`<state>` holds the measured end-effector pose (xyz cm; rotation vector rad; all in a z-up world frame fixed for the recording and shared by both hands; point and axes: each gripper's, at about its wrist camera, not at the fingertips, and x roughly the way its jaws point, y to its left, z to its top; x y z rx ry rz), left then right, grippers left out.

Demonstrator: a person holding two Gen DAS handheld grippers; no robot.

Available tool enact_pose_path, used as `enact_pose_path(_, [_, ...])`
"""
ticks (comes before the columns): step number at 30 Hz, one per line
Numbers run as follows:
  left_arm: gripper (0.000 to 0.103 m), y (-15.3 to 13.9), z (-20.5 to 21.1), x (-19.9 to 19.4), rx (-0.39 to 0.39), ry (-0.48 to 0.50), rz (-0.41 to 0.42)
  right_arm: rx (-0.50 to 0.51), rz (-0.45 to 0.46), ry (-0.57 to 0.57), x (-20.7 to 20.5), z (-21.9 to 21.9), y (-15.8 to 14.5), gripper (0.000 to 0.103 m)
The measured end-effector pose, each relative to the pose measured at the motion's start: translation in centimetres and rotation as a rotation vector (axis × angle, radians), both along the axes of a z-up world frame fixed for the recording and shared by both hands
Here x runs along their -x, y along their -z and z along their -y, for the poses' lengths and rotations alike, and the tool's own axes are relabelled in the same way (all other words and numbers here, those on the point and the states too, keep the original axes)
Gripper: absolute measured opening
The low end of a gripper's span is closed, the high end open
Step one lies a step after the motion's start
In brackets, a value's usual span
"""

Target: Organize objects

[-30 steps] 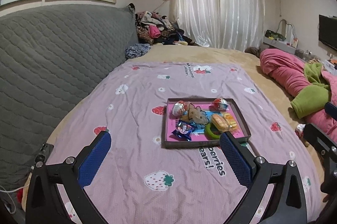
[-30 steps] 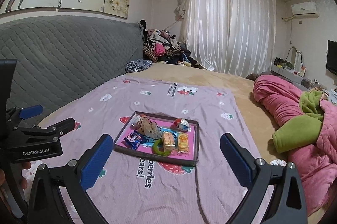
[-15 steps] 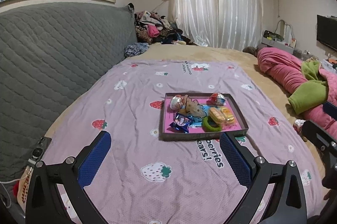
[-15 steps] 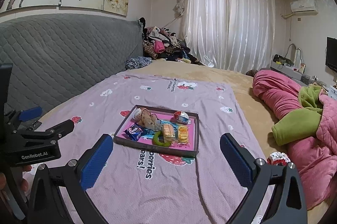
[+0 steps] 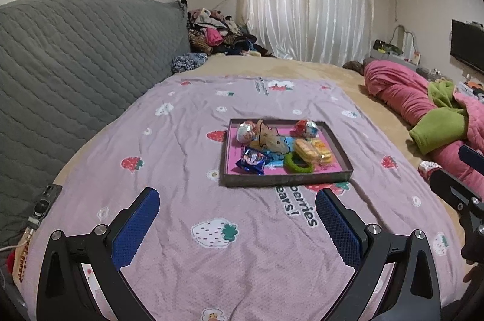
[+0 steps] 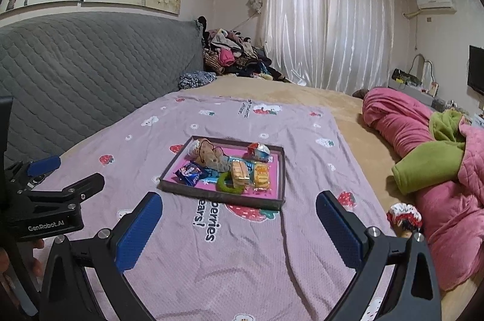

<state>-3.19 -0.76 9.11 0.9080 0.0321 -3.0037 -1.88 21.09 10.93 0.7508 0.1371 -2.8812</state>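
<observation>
A dark-rimmed tray [image 5: 284, 178] with a pink floor lies on the purple strawberry blanket [image 5: 187, 139]; it also shows in the right wrist view [image 6: 220, 196]. In it lie a blue snack packet [image 5: 253, 160], a green ring [image 5: 298, 164], yellow biscuit packs [image 5: 313, 151], a brown mouse-shaped toy [image 5: 272, 139] and two foil-wrapped eggs [image 5: 245, 131]. My left gripper [image 5: 237, 225] is open and empty, held short of the tray. My right gripper [image 6: 239, 230] is open and empty, also short of the tray. The left gripper's body [image 6: 51, 206] shows at the left of the right wrist view.
A red and white scrunchie [image 6: 403, 216] lies off the blanket at the right, beside pink and green bedding [image 6: 438, 170]. A grey quilted headboard [image 5: 75, 64] runs along the left. Clothes [image 5: 217, 34] are piled at the far end, before white curtains.
Both grippers have drawn back and risen a little from the tray, which now looks farther away. Both stay open and empty. The tray's contents have not moved.
</observation>
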Motion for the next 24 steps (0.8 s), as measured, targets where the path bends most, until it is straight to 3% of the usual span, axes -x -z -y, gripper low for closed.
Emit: enact_pose_path(24, [0.103,3.8,-0.5,0.9,0.019,0.005,0.043,0.000,0.066,0.024,1.4,-1.2,4.8,0.103])
